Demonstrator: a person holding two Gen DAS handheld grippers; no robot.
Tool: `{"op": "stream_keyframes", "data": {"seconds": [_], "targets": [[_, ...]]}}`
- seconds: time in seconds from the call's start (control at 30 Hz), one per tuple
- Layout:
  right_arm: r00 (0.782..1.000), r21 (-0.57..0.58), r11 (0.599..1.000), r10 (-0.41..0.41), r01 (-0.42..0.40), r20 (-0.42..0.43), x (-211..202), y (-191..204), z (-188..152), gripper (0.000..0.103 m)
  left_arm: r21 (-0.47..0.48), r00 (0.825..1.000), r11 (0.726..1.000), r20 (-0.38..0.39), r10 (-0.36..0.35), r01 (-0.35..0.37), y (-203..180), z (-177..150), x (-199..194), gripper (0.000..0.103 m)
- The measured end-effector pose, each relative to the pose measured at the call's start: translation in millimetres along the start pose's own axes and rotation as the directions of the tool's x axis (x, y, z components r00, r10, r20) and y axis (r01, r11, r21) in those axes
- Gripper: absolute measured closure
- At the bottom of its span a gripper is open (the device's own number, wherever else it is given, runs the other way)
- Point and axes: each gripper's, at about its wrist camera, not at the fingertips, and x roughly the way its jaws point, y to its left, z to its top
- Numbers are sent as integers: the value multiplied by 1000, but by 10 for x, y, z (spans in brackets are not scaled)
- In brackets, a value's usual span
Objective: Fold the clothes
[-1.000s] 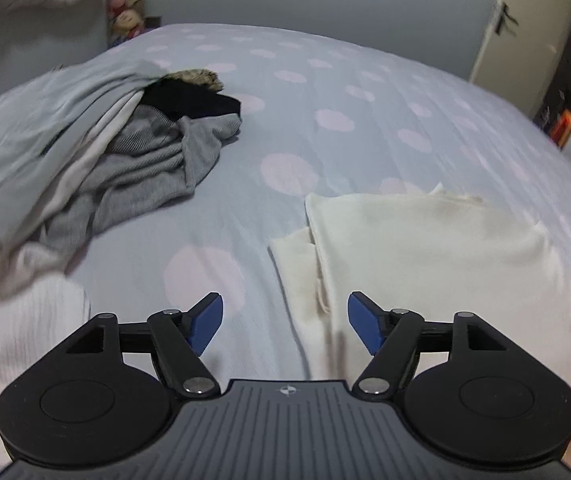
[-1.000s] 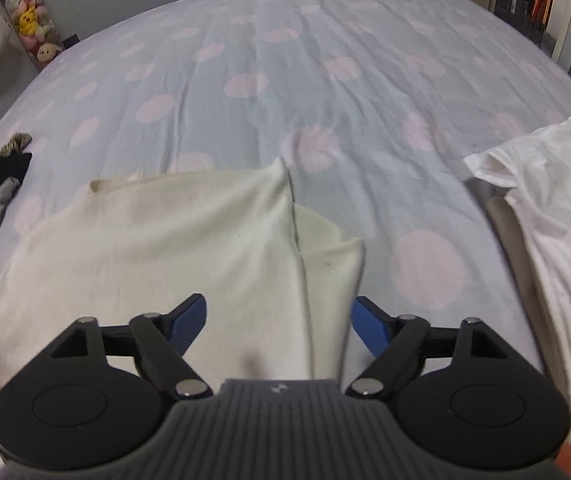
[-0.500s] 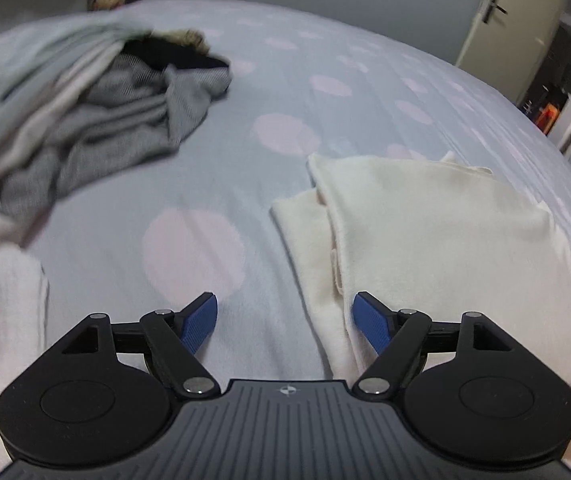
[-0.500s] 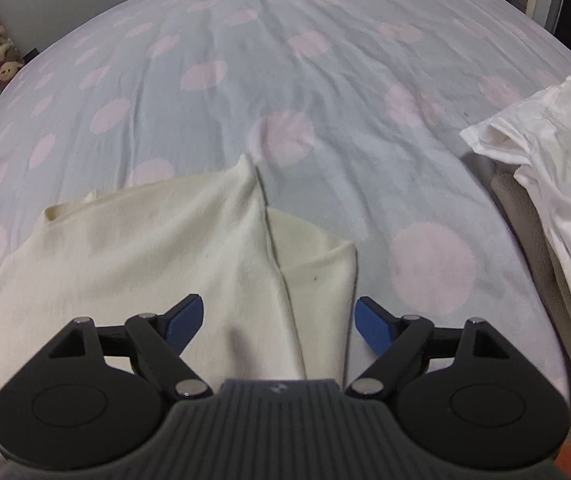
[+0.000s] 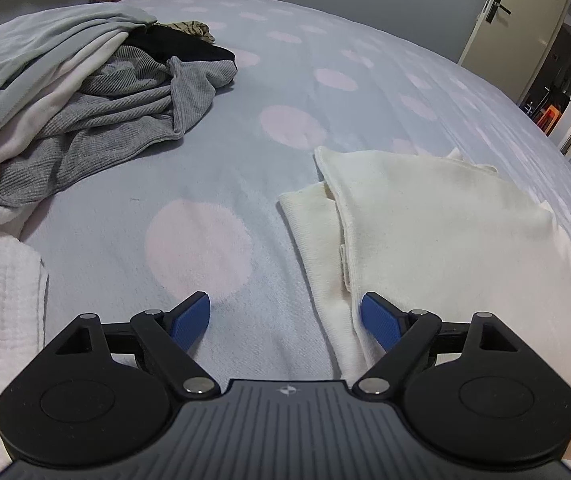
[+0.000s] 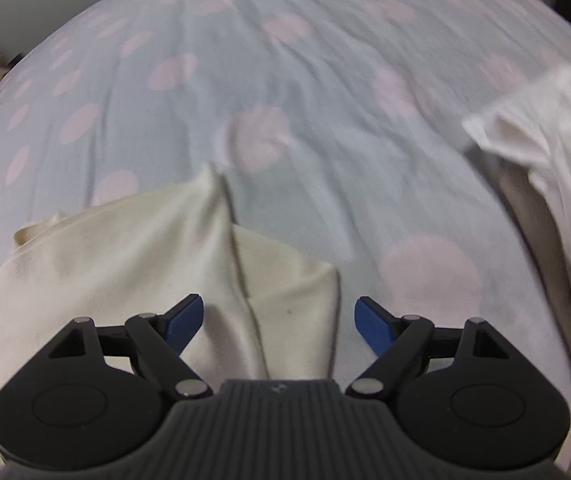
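Dotted bedsheet (image 5: 213, 176) fills both views. Far left, a laundry pile (image 5: 97, 92), untouched. Your left gripper (image 5: 285, 318) is spread wide, empty, low over the sheet at the cream garment's (image 5: 445, 220) left edge, where a sleeve (image 5: 309, 224) pokes out. Your right gripper (image 6: 279, 318) is also wide apart, empty, over the opposite sleeve (image 6: 289, 276); that view's blurred. White stack (image 6: 557, 184) sits right. Cloth looks soft, light, limp: pinch both layers at the edge or it'll sag.
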Motion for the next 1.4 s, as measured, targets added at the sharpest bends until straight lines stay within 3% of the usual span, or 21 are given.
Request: {"op": "stream_keyframes", "data": {"seconds": [0.13, 0.2, 0.27, 0.3, 0.37, 0.43, 0.57, 0.73, 1.07, 1.4], "targets": [[998, 71, 997, 43, -39, -49, 146, -139, -67, 18, -7, 1000, 1000, -1, -2, 2, 3, -2, 17, 19], [999, 58, 998, 41, -38, -36, 163, -122, -79, 23, -6, 1000, 1000, 0, 0, 0, -3, -3, 17, 18], [999, 26, 999, 45, -44, -22, 166, -73, -75, 44, -7, 1000, 1000, 1, 1, -1, -6, -5, 17, 18], [999, 8, 999, 51, -51, -18, 161, -37, -72, 48, -8, 1000, 1000, 1, 0, 0, -4, -4, 17, 18], [998, -20, 998, 64, -65, -15, 147, 33, -73, 73, -9, 1000, 1000, 1, -2, 2, 2, -3, 18, 18], [997, -44, 996, 76, -77, -10, 117, 108, -73, 82, -11, 1000, 1000, 1, -5, 5, 8, 0, 19, 18], [997, -75, 995, 69, -67, 21, -14, 206, -80, 85, -14, 1000, 1000, 1, -10, 10, 23, 6, 18, 18], [988, -71, 987, 148, -145, 42, -385, 326, -66, 85, -26, 1000, 1000, 4, -13, 13, 37, 20, -7, 18], [937, -96, 934, 348, -343, 30, -958, 1255, -17, 85, -31, 1000, 1000, 30, 3, -2, 70, 37, -152, 18], [900, -140, 889, 435, -436, -39, -887, 2296, -211, 85, -66, 998, 998, 59, -4, 7, 191, 74, -265, 19]]}}
